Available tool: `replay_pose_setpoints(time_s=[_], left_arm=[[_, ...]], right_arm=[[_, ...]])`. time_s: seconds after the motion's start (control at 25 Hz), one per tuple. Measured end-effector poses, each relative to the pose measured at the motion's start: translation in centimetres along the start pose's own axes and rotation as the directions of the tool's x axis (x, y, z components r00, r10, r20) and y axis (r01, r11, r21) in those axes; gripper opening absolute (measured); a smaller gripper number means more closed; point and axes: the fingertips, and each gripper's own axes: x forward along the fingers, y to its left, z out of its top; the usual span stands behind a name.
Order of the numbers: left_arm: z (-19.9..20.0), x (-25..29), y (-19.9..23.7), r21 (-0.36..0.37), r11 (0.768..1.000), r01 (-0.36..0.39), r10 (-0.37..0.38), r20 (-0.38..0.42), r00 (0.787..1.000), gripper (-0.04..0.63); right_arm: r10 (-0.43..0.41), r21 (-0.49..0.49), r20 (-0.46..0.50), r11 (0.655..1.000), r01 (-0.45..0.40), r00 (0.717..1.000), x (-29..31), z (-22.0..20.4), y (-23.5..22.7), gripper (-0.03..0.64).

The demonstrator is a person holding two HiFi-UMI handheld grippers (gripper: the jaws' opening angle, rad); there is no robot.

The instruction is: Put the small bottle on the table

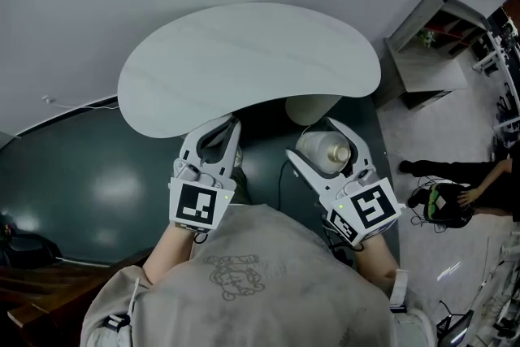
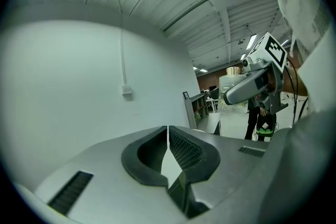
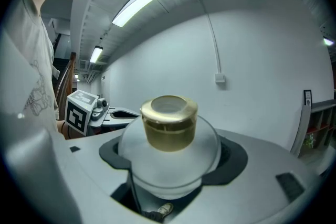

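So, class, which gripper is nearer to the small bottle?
The right. The right gripper is shut on the bottle, gripping its rounded body. The left gripper is shut and empty, apart from the bottle, off to its left.

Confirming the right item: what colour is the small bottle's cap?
Gold cap, whitish small bottle; clearest in right gripper view.

Both forearms tucked in at chest, grippers side by side at near edge of table (image 1: 244,61), pointing toward it. left gripper (image 1: 230,126) jaws closed tip to tip, nothing between. right gripper (image 1: 313,140) jaws clamped round small bottle (image 1: 323,150)
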Motion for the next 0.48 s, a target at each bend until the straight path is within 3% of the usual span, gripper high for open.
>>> replay_pose_setpoints(time_s=[0.48], left_arm=[[-0.2,7.6,11.7,-0.036,0.999,0.025,-0.025,0.003,1.0,0.025]], right_arm=[[-0.019,0.023,-0.059,1.0,0.02,0.998,12.7,3.7,-5.0,0.344]])
